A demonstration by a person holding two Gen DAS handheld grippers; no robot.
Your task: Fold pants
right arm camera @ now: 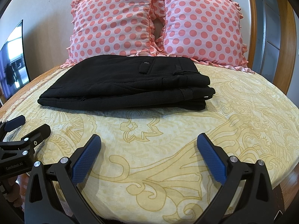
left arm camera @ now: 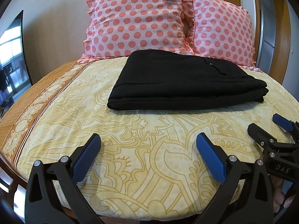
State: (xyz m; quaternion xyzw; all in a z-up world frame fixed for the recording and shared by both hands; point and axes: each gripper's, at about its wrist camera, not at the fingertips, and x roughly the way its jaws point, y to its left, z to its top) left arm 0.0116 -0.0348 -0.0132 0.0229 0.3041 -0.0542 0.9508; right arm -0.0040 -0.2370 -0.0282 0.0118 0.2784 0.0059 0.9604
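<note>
Left gripper [left arm camera: 148,143], black plastic arms with blue cross-hatched rubber pads, is held with fingers spread wide apart, nothing between them, above the near edge of the bed. Right gripper [right arm camera: 149,143], same build, is likewise spread apart and empty. Each is seen at the edge of the other's view, cut off by the frame: the right one at the far right of the left wrist view, the left one at the far left of the right wrist view, with "GenRobot.AI" lettering on its body.

The folded black woven pants [left arm camera: 185,82] are laid flat on the cream-yellow bedsheet with ochre floral line pattern [left arm camera: 149,160], beyond both grippers and apart from them. Several stacked layers are shown at the pants' right edge; a buttoned pocket flap and waistband are seen on top in the right wrist view. A small white bit is noted at the lower right corner of the stack, too small to identify.

Behind the pants, touching or just beyond their far edge, two pink ruffled pillows with coral polka dots [right arm camera: 157,24] are propped upright side by side. Left of the pants, an orange-brown sheet border with white scroll motifs is seen. Further left, a dark glossy flat screen [left arm camera: 13,56] reflecting a window is cut off by the frame. Right of the pillows, a curved wooden frame [right arm camera: 252,28] is visible.
</note>
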